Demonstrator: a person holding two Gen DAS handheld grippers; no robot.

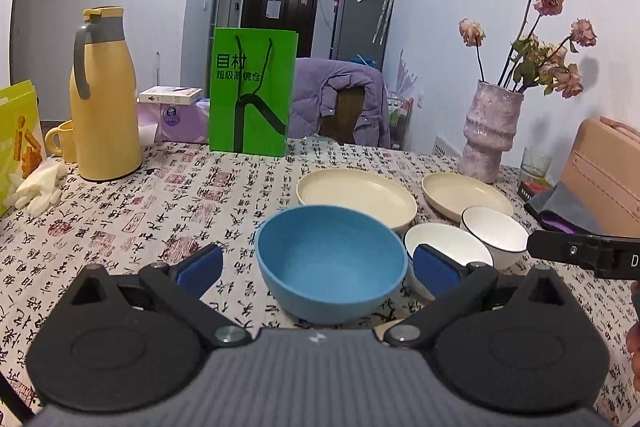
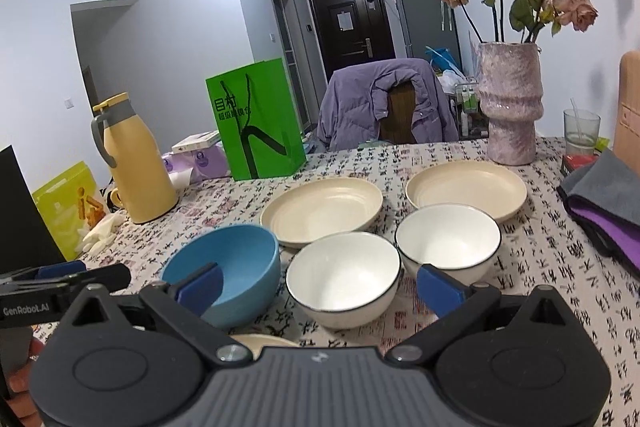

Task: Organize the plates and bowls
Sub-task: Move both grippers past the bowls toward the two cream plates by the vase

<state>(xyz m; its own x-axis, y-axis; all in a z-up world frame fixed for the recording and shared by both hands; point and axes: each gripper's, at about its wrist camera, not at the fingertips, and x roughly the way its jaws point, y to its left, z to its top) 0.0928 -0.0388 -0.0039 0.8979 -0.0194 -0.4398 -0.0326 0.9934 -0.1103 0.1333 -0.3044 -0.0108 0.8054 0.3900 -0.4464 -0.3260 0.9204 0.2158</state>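
A blue bowl (image 1: 330,263) (image 2: 228,267) stands on the calligraphy tablecloth, between the wide-open jaws of my left gripper (image 1: 318,265), untouched. Two white bowls with dark rims stand right of it: the nearer one (image 2: 343,279) (image 1: 444,247) lies between the open jaws of my right gripper (image 2: 319,287), the farther one (image 2: 448,239) (image 1: 494,233) behind it. Two cream plates (image 2: 322,209) (image 2: 466,189) lie behind the bowls. A cream rim (image 2: 264,341) shows just under the right gripper.
A yellow thermos (image 1: 105,95), a green paper bag (image 1: 252,91), a pink vase of dried roses (image 2: 510,103), a glass (image 2: 580,131), a folded grey-purple cloth (image 2: 608,203) and white gloves (image 1: 38,187) ring the dishes. A chair with a purple jacket (image 2: 384,103) stands behind the table.
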